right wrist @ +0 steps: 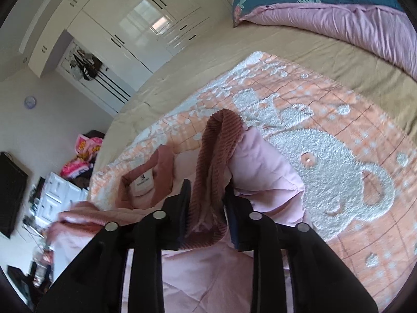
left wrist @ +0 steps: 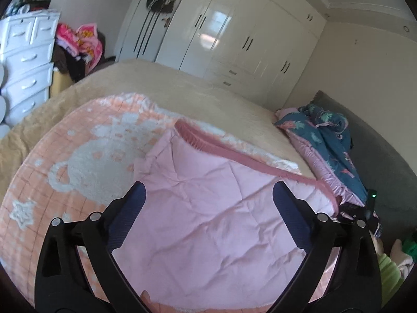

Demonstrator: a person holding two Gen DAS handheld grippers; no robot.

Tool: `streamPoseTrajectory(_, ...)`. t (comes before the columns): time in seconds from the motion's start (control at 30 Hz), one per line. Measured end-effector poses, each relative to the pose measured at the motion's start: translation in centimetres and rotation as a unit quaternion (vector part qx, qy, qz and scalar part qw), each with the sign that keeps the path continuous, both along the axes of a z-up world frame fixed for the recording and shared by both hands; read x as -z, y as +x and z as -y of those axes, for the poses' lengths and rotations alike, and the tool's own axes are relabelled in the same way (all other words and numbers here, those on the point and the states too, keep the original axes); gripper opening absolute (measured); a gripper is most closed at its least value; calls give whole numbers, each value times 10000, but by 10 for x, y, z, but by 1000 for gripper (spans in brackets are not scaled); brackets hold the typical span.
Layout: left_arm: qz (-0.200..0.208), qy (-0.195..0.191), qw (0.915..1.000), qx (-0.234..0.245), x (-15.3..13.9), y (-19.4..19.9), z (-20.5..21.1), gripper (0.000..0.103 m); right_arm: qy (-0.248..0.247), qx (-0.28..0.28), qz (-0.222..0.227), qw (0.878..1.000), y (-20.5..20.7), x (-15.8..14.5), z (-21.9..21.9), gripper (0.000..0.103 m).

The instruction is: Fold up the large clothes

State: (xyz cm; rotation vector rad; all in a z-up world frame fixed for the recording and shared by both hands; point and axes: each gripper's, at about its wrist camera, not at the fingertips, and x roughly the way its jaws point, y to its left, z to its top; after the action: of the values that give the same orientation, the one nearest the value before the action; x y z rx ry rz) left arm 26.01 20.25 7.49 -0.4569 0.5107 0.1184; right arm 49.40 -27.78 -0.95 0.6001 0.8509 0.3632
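Observation:
A large pale pink quilted jacket (left wrist: pixel 208 208) with a darker pink ribbed trim (left wrist: pixel 234 154) lies on an orange and white blanket (left wrist: pixel 86 151) on the bed. My left gripper (left wrist: pixel 208 195) is open above the jacket's flat panel, holding nothing. My right gripper (right wrist: pixel 206 195) is shut on the jacket's ribbed trim (right wrist: pixel 216 151), which stands up between the fingers, with pink fabric (right wrist: pixel 263 167) bunched beside it. The collar with a white label (right wrist: pixel 143 182) lies to the left. The right gripper's black body shows at the left wrist view's right edge (left wrist: pixel 357 208).
A folded teal and pink duvet (left wrist: pixel 328 140) lies at the head of the beige bed (left wrist: pixel 182 86). White wardrobes (left wrist: pixel 234 34) stand behind. A white drawer chest (left wrist: pixel 26 60) and a pile of clothes (left wrist: pixel 78 44) stand to the left.

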Motion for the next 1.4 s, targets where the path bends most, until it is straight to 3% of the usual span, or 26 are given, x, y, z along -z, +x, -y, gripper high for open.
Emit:
streamPoseTrajectory(0.03,-83,7,9999,-56,5,2,-3,91,76,9,35,10000,-1,-3,3,43)
streamPoseTrajectory(0.1,-268,-59,9995,-148,17,4,-9,91,172,48,130,9998,-7,-12,7,66)
streamPoseTrajectory(0.23,-487,-93,9985,-225,35,1,-17,91,265,-130,494,9983,-26,-37,21,71)
streamPoseTrajectory(0.4,-751,23,9970,-197,54,-6,-23,94,-396,-310,1113,9925,-59,-59,35,89)
streamPoseTrajectory(0.5,-1020,70,9945,-246,69,-8,-24,94,-1049,-477,1124,9870,-74,-48,35,91)
streamPoseTrajectory(0.7,-1260,-198,9917,-169,94,-9,-33,94,-2022,-876,836,9718,-89,-3,20,91)
streamPoseTrajectory(0.83,-1476,-363,9884,7,115,-2,-35,94,-2037,-1022,723,9710,-87,20,14,91)
streamPoseTrajectory(0.9,-1403,-535,9886,109,120,1,-36,94,-2013,-1016,642,9721,-85,28,12,85)
streamPoseTrajectory(0.97,-1325,-438,9902,107,121,3,-34,91,-2055,-1026,611,9713,-85,35,9,78)
streamPoseTrajectory(1.0,-1296,-324,9910,93,120,3,-32,70,-2091,-1024,609,9706,-84,37,7,71)
streamPoseTrajectory(1.03,-1269,-221,9916,115,119,4,-30,55,-2101,-1035,616,9702,-85,38,5,65)
streamPoseTrajectory(1.07,-1198,-156,9926,155,117,4,-26,40,-2144,-1018,662,9692,-86,38,4,51)
streamPoseTrajectory(1.1,-1167,-88,9930,145,114,4,-23,29,-2168,-1020,758,9679,-88,37,3,37)
streamPoseTrajectory(1.13,-1119,31,9936,156,109,4,-19,24,-2198,-1065,961,9649,-92,33,0,31)
streamPoseTrajectory(1.23,-816,267,9963,79,87,2,-12,16,-2531,-1053,1228,9538,-99,21,-9,20)
streamPoseTrajectory(1.4,-342,265,9991,-6,55,5,-15,13,-2238,-679,1444,9615,-82,-13,-5,18)
